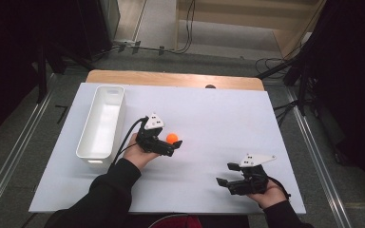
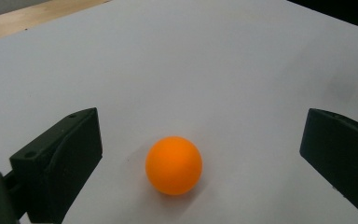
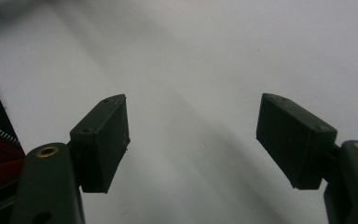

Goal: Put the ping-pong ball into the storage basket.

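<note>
Ball: orange ball (image 2: pixel 173 165), small, resting on the white counter (image 1: pixel 209 123); sits just left of centre in the high view, low centre in the left gripper view.
Ball vs. jaws: lies between the two black jaws of the left hand-held gripper (image 1: pixel 174 143), clear gaps on both sides, touching neither.
Left hand-held gripper: jaws spread wide, nothing gripped; held in the person's left hand (image 1: pixel 138 154), dark sleeve entering from the bottom left of the high view; grey plate on top, cable trailing back toward the lower left.
Right hand-held gripper (image 1: pixel 225 174): lower right of the high view, well apart from the ball; jaws apart, bare counter between them in the right gripper view; held in the right hand (image 1: pixel 271 194).
Bin: white oblong bin (image 1: pixel 101 121), left of the ball in the high view, long side running up the frame, standing on the counter; looks empty inside.
Counter: white surface over a wooden top, a wood strip showing along the far edge.
</note>
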### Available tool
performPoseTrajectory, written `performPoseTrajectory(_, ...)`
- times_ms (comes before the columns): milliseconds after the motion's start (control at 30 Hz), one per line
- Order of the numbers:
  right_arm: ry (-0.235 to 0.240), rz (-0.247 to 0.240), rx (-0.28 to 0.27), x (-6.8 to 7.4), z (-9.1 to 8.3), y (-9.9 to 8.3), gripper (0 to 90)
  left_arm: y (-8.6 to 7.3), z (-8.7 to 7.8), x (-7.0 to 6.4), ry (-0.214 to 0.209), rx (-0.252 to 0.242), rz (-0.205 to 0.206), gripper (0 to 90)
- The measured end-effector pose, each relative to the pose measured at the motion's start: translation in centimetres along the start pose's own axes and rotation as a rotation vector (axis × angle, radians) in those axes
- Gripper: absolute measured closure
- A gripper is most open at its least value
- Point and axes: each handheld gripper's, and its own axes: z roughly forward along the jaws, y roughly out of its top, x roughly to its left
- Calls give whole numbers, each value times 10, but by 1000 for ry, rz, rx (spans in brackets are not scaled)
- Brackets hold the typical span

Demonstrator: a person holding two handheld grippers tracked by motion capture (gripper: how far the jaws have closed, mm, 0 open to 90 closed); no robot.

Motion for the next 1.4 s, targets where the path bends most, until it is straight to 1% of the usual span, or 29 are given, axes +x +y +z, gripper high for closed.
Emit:
performPoseTrajectory(100,1,0,2,0,0,0,241,2,5,1,1,-6,0,0)
performPoseTrajectory(133,1,-1,2,0,0,0,240,3,7,1,2,-6,-9,0)
performPoseTrajectory(200,5,4,-1,0,0,0,240,4,10,3,3,5,-1,0)
performPoseTrajectory(233,5,4,-1,0,0,0,240,5,12,3,3,4,-7,0)
performPoseTrajectory(300,5,5,-2,0,0,-1,240,6,15,5,7,4,-3,0)
performPoseTrajectory(467,4,8,0,-1,-1,-1,240,8,20,9,15,1,-11,0)
performPoseTrajectory(500,5,9,-1,-1,0,-1,241,8,21,10,22,2,-15,0)
performPoseTrajectory(567,6,7,-3,-1,0,0,240,7,21,13,20,3,-24,0)
performPoseTrajectory(600,6,8,-2,-1,0,0,241,7,21,13,27,6,-22,0)
performPoseTrajectory(733,7,2,0,-1,1,1,241,6,21,13,29,8,-25,0)
performPoseTrajectory(833,13,2,4,-1,4,3,241,4,22,14,25,19,-16,0)
performPoseTrajectory(1000,17,-5,7,-1,5,4,241,3,23,13,29,17,-8,0)
performPoseTrajectory(1200,16,0,6,-2,5,4,241,-1,27,13,34,20,-15,0)
performPoseTrajectory(1233,18,-6,7,-2,5,4,241,-2,27,14,33,18,-10,0)
performPoseTrajectory(1267,16,-5,5,-1,5,4,240,-4,28,14,30,16,-21,0)
performPoseTrajectory(1300,14,-4,5,-1,5,4,240,-5,28,14,30,21,-23,0)
performPoseTrajectory(1400,16,-9,4,0,5,4,241,-8,30,13,37,26,-18,0)
